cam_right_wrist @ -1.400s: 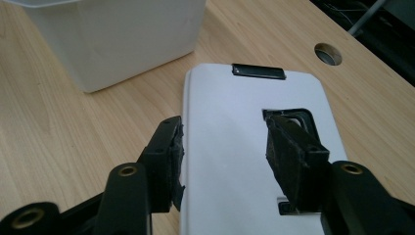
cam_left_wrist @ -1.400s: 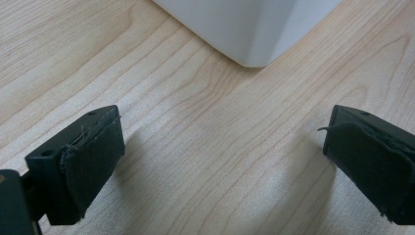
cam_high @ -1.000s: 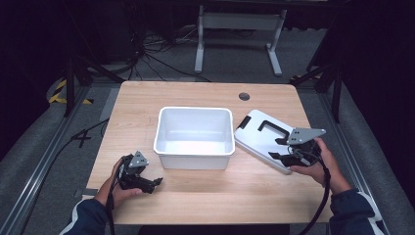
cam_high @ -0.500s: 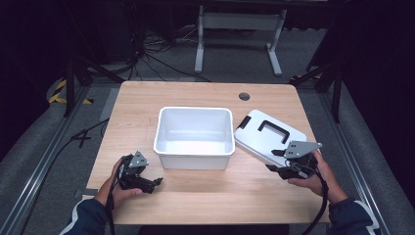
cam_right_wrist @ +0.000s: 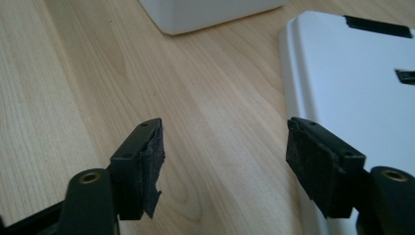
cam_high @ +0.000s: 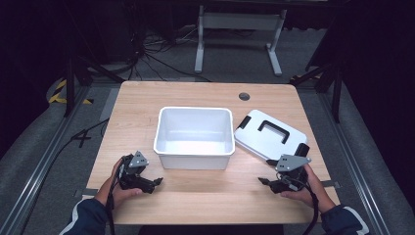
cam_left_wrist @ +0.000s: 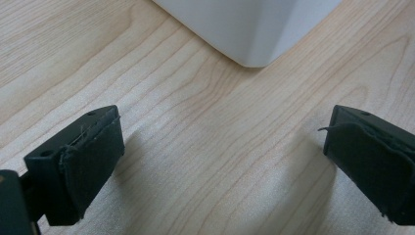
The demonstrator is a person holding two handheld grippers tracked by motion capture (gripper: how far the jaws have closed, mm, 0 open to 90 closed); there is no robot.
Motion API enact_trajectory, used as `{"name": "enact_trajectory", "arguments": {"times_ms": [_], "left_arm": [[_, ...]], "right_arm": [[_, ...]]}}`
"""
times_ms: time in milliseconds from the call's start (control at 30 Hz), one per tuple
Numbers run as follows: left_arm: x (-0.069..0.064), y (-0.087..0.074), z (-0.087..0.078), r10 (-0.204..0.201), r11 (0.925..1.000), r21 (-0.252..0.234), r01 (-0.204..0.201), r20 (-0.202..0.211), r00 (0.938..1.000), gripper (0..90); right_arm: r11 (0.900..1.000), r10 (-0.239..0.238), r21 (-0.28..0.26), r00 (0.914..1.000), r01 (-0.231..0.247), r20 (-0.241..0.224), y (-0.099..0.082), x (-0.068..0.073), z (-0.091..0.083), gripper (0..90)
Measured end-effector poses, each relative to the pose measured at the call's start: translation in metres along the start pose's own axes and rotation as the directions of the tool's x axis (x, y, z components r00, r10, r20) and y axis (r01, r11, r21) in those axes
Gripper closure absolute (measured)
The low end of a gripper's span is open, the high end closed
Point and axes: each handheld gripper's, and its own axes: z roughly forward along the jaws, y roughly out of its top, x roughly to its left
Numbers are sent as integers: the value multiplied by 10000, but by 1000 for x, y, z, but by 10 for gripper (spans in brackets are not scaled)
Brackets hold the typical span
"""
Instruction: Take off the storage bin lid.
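- Left gripper point(cam_high: 155, 184) held low over the tabletop point(cam_high: 205, 205) near its front-left corner, jaws spread wide apart with nothing but bare wood between them.
- Seen from the left gripper view, black pads point(cam_left_wrist: 93, 161) framing pale wood grain, with a rounded corner of the white tub point(cam_left_wrist: 254, 29) just ahead.
- Right gripper point(cam_high: 268, 183) near the front-right corner, jaws likewise wide apart and clamped on nothing.
- Seen from the right gripper view, one jaw above bare wood, the other above the near edge of the white lid point(cam_right_wrist: 352, 93); contact with the lid impossible to tell.
- Open white tub point(cam_high: 194, 147) standing upright at the middle of the tabletop, empty inside.
- White lid point(cam_high: 264, 139) lying flat just right of the tub, toward the right edge, turned at an angle, black handle point(cam_high: 274, 129) facing up.
- Small round grommet point(cam_high: 244, 96) set in the wood near the back edge.
- Person's hands point(cam_high: 117, 188) and blue sleeves point(cam_high: 88, 220) entering from the front edge.
- Dark floor, cables and a white stand point(cam_high: 240, 29) beyond the back edge.
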Motion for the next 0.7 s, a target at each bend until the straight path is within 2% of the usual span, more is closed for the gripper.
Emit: {"name": "enact_trajectory", "arguments": {"times_ms": [333, 467, 533, 600, 700], "left_arm": [[0, 0, 0, 6, 10000, -10, -6, 61, 10000, 18], [0, 0, 1, 14, 10000, 16, -14, 64, 10000, 13], [0, 0, 1, 12, 10000, 17, -12, 66, 10000, 13], [0, 1, 0, 24, 10000, 84, -25, 94, 10000, 13], [0, 0, 0, 13, 10000, 40, -13, 56, 10000, 13]], "right_arm": [[9966, 820, 26, 9966, -820, -99, -25, 3, 9, 236], [9956, 931, 133, 9956, -933, 142, -31, 3, 11, 236], [9945, 1028, 198, 9947, -1030, 73, -34, 3, 13, 233], [9915, 1299, 48, 9915, -1299, -85, -38, 2, 14, 229], [9822, 1860, -196, 9822, -1866, -277, -44, -1, 16, 201]]}}
